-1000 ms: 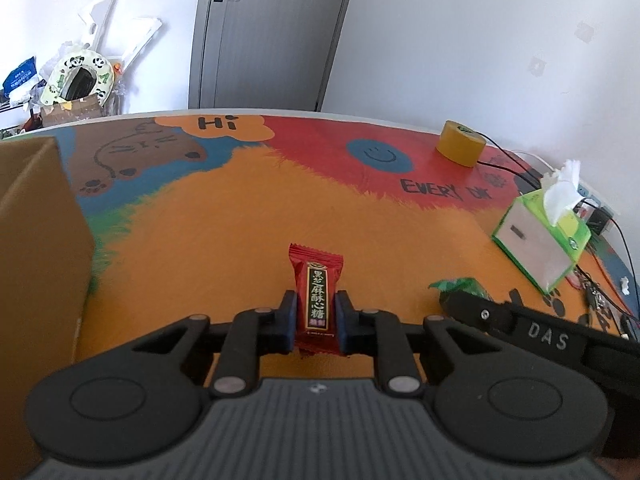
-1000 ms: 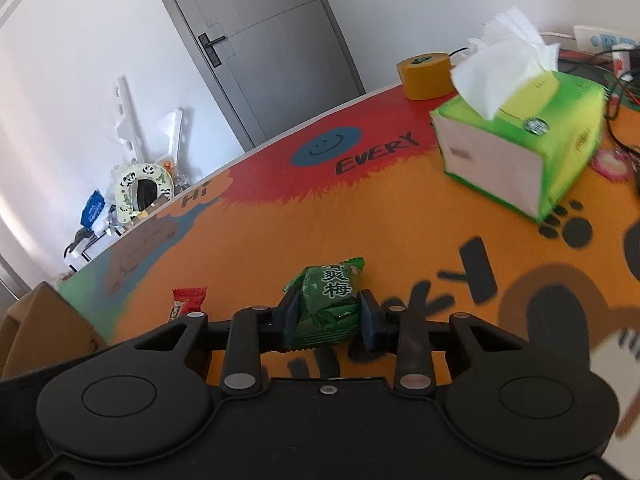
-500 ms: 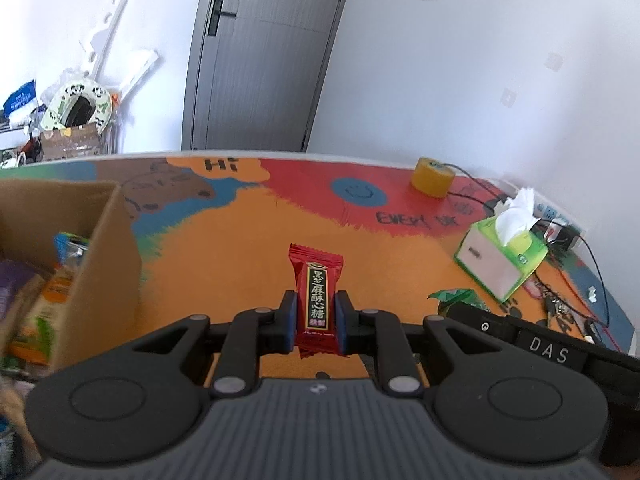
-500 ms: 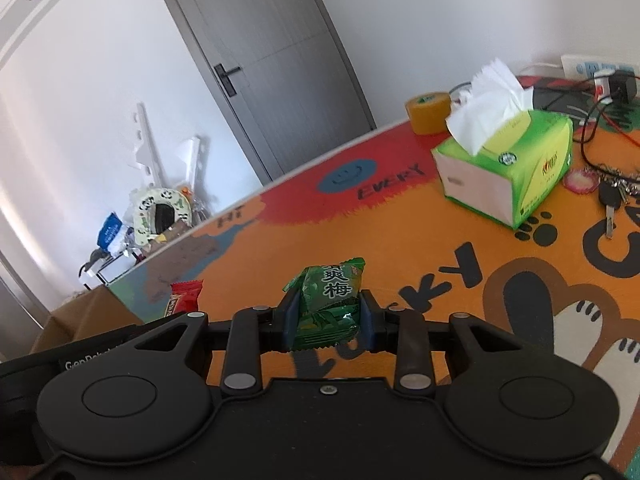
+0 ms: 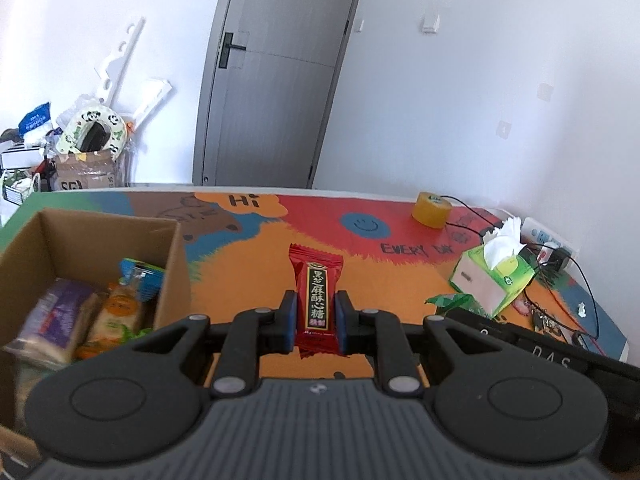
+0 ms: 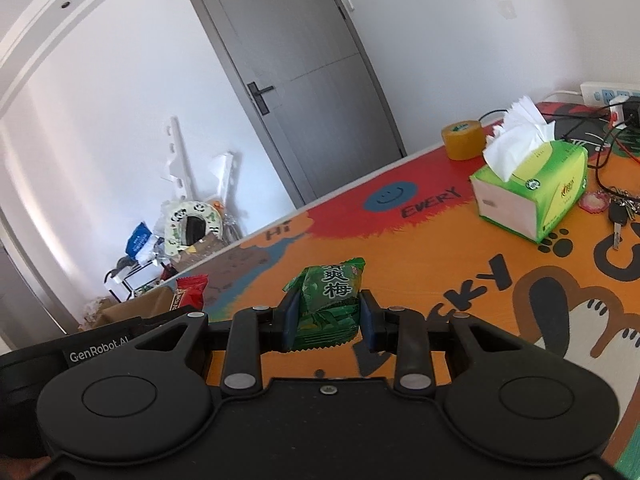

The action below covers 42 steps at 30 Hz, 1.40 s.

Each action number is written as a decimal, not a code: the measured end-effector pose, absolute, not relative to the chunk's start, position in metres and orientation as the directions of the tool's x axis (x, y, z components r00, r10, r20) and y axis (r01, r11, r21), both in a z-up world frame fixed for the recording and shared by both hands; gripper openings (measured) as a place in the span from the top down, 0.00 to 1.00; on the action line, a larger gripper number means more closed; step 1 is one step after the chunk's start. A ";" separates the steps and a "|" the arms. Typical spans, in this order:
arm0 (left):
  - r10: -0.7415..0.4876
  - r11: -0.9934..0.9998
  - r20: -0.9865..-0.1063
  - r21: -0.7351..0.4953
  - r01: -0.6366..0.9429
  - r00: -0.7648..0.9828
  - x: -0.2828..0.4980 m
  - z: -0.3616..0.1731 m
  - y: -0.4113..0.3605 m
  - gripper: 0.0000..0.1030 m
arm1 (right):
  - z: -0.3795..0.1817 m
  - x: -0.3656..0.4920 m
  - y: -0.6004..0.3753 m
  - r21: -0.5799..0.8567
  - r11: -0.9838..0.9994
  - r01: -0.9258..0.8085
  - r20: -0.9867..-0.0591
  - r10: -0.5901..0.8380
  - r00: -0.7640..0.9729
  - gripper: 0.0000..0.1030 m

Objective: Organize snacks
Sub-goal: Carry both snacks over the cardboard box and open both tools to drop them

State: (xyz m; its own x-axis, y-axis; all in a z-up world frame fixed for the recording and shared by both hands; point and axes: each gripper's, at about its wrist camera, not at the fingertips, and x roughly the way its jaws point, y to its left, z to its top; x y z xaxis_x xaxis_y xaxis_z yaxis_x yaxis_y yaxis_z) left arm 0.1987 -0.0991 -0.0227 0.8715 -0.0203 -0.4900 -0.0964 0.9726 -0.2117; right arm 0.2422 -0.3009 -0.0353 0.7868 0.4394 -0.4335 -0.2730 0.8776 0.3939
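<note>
Two wrist cams, both looking along your fingers across the same table toward the door

Your left wrist cam sits above the near edge of the table (image 5: 248,272), faces the far wall and grey door (image 5: 276,80), and catches the cardboard box (image 5: 172,264) close on the left with the tissue box (image 5: 492,280) well off to the right. Your right wrist cam is also raised over the table (image 6: 420,264), angled more leftward, so the same door (image 6: 304,92) shows far off and the tissue box (image 6: 532,196) comes out nearer and bigger on the right. Both share the tape roll (image 5: 432,210) (image 6: 462,140), the smiley print and the clutter by the far left wall; each cam also sees the other gripper's body at its edge.
</note>
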 end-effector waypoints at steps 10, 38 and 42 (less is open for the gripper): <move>0.031 0.966 -0.446 -0.216 -0.141 0.895 0.164 -0.006 -0.076 0.82 | -0.019 0.221 -0.285 0.390 0.858 -0.335 -0.392 0.484 0.783 0.69; 0.171 0.910 -0.415 -0.282 -0.305 0.894 0.133 0.007 0.027 0.82 | 0.000 0.218 -0.197 0.365 0.800 -0.477 -0.385 0.596 0.704 0.69; 0.165 0.906 -0.428 -0.291 -0.308 0.889 0.141 0.004 0.039 0.82 | 0.000 0.224 -0.182 0.356 0.796 -0.490 -0.394 0.603 0.693 0.69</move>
State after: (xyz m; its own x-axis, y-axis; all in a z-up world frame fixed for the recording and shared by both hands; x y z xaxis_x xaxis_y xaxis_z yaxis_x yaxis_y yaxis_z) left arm 0.1410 0.0386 0.0038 0.8885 0.1649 -0.4281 -0.3084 0.9056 -0.2913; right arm 0.2240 -0.1816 0.0005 0.6935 0.6030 -0.3943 -0.4899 0.7960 0.3556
